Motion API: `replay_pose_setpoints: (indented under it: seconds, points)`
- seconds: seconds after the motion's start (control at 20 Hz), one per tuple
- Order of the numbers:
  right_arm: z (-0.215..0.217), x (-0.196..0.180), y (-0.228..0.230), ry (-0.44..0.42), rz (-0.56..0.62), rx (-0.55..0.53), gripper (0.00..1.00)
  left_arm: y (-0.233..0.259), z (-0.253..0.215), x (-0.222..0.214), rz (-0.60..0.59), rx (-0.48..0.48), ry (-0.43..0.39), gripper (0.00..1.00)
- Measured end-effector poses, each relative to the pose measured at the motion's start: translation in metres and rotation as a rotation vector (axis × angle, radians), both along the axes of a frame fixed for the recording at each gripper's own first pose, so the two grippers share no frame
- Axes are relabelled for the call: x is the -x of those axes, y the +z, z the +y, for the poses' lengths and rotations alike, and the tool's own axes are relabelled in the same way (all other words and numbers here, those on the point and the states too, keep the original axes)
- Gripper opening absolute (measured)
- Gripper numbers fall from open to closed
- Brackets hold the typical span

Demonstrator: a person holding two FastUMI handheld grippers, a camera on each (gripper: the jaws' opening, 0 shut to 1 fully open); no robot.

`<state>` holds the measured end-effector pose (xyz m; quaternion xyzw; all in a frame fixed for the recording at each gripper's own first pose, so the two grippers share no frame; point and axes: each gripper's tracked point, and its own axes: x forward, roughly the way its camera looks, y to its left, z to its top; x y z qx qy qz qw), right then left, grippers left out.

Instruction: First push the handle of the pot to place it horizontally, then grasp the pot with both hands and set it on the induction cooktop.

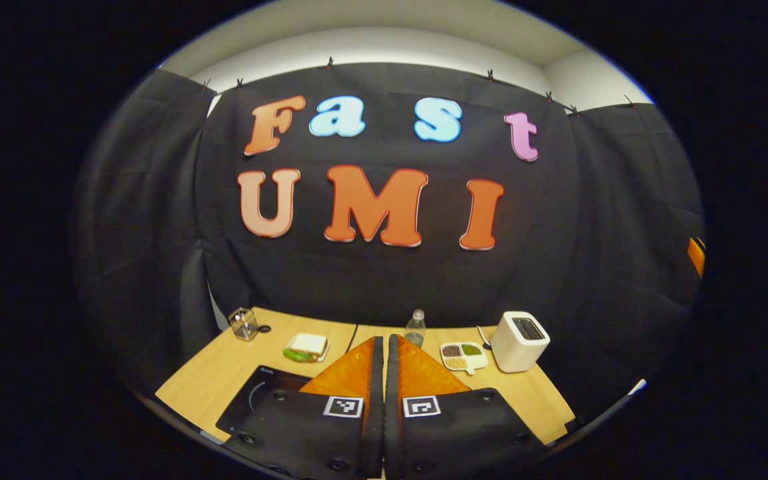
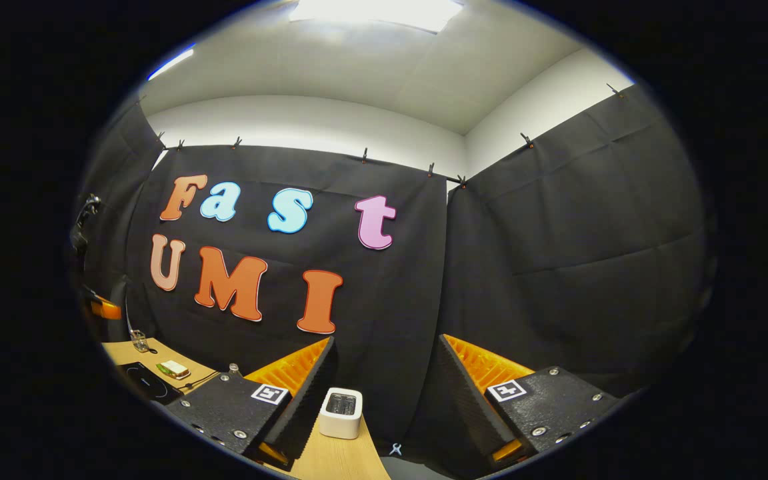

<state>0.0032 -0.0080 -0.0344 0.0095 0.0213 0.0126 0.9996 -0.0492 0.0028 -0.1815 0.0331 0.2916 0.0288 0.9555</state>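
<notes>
On the near left of the wooden table (image 1: 224,373) lies the induction cooktop (image 1: 257,393), a flat dark slab with its top bare; the pot cannot be seen from either camera, so its place cannot be told. By judgement a pot is rigid and fairly heavy, with smooth walls that could slip, so pushing the handle near its end and then gripping the rim or side lugs from opposite sides seems safest. Beyond the cooktop sit a sandwich (image 1: 307,346), a small glass jar (image 1: 243,323), a water bottle (image 1: 415,328), a divided dish of grains (image 1: 464,355) and, at far right, a white toaster (image 1: 519,341). Raised above the table, the left gripper (image 1: 384,347) has its fingers clenched together on nothing. Its partner, the right gripper (image 2: 387,367), is spread wide and empty, with the toaster seen between its fingers.
</notes>
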Motion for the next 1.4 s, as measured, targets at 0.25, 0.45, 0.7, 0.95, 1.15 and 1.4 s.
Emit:
replay_pose_setpoints:
  seconds: [0.25,0.45,0.7,0.95,1.15,1.4]
  points:
    - [-0.006,-0.003,-0.015,-0.012,0.029,-0.011,0.93,-0.064,-0.008,0.031,0.234,0.022,-0.001,0.08]
    - [-0.007,-0.002,-0.029,-0.013,0.056,-0.010,0.93,-0.118,-0.013,0.062,0.424,0.033,0.016,0.08]
    - [-0.012,0.000,-0.039,-0.027,0.078,-0.014,0.93,-0.164,-0.017,0.105,0.635,0.070,0.057,0.08]
    - [-0.016,0.003,-0.046,-0.035,0.096,-0.020,0.93,-0.196,-0.014,0.135,0.772,0.100,0.114,0.08]
    - [-0.016,0.006,-0.053,-0.035,0.113,-0.023,0.93,-0.219,-0.018,0.166,0.880,0.159,0.154,0.08]
    - [-0.015,0.010,-0.059,-0.037,0.129,-0.028,0.93,-0.248,-0.030,0.199,1.001,0.216,0.186,0.08]
